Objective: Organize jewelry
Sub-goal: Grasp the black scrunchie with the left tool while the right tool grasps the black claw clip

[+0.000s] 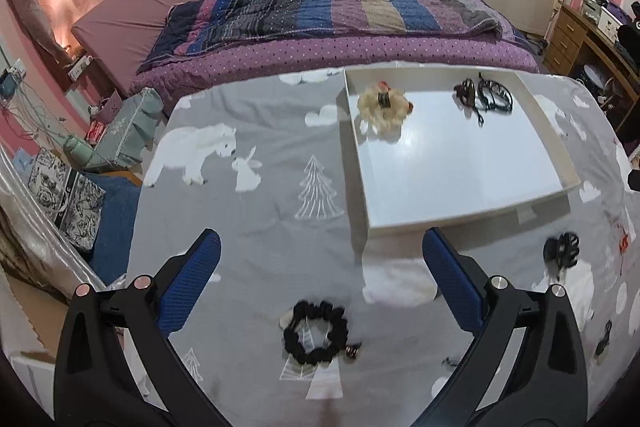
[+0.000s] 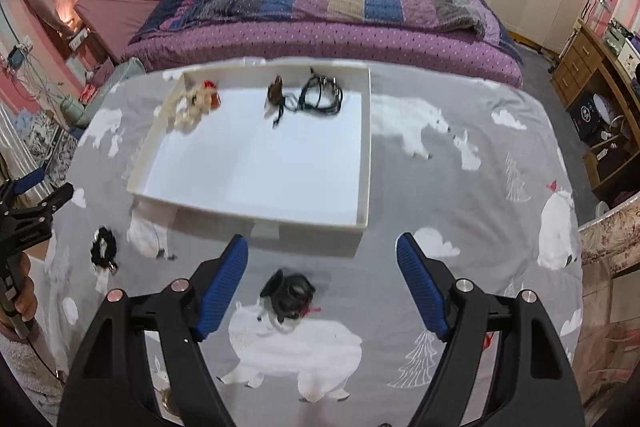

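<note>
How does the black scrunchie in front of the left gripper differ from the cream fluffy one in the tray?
The black scrunchie lies on the grey cloth, outside the white tray; the cream scrunchie already sits in the tray's far corner. The black one forms a neat open ring; the cream one is a fluffy bunch with a dark clip-like piece on top. Neither is gripped: the left gripper is open.

My left gripper (image 1: 320, 247) hangs with jaws spread wide, my right gripper (image 2: 322, 247) likewise gaping, both pointing forward, gripping nothing.
</note>
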